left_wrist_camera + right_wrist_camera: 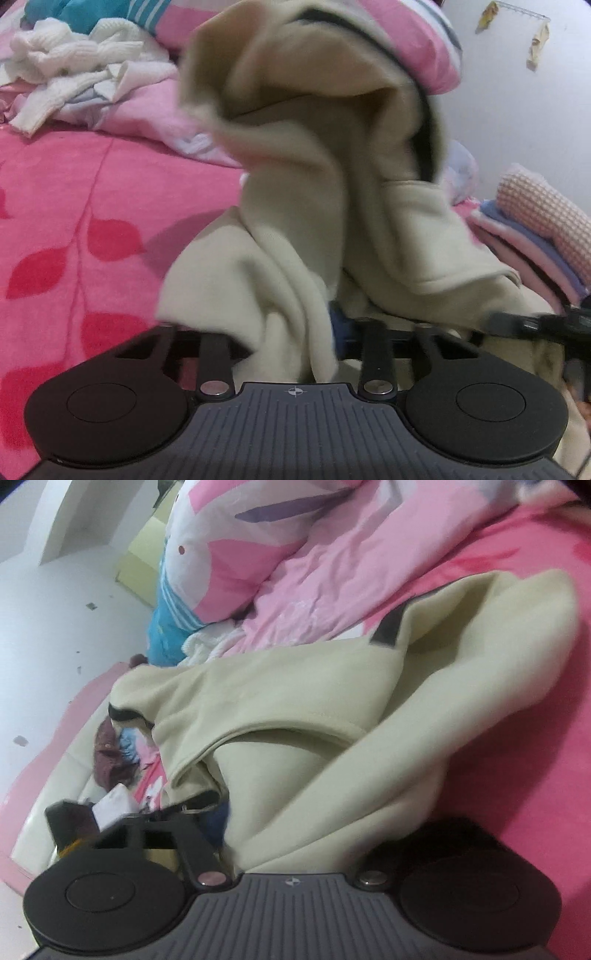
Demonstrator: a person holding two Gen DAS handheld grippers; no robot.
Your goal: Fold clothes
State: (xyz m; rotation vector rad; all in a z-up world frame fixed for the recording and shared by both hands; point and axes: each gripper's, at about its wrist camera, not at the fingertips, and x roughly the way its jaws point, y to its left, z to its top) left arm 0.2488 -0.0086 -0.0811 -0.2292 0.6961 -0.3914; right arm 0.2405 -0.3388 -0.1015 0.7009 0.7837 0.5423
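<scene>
A cream fleece garment [314,177] with dark trim hangs bunched in the air above the pink bed. Its lower folds run down into my left gripper [332,332], which is shut on it; cloth hides the fingertips, and only a bit of blue pad shows. In the right wrist view the same cream garment [295,694] stretches out over the bed. One edge of it runs into my right gripper [236,819], which is shut on it and mostly covered. The right gripper [535,323] also shows as a black tip at the edge of the left wrist view.
The bed has a pink leaf-patterned cover [92,229]. A pile of white knitwear [74,70] lies at the far left. A folded stack [543,229] with a pink waffle piece on top sits at the right. Pink bedding and a pillow [229,554] lie against the white wall [55,609].
</scene>
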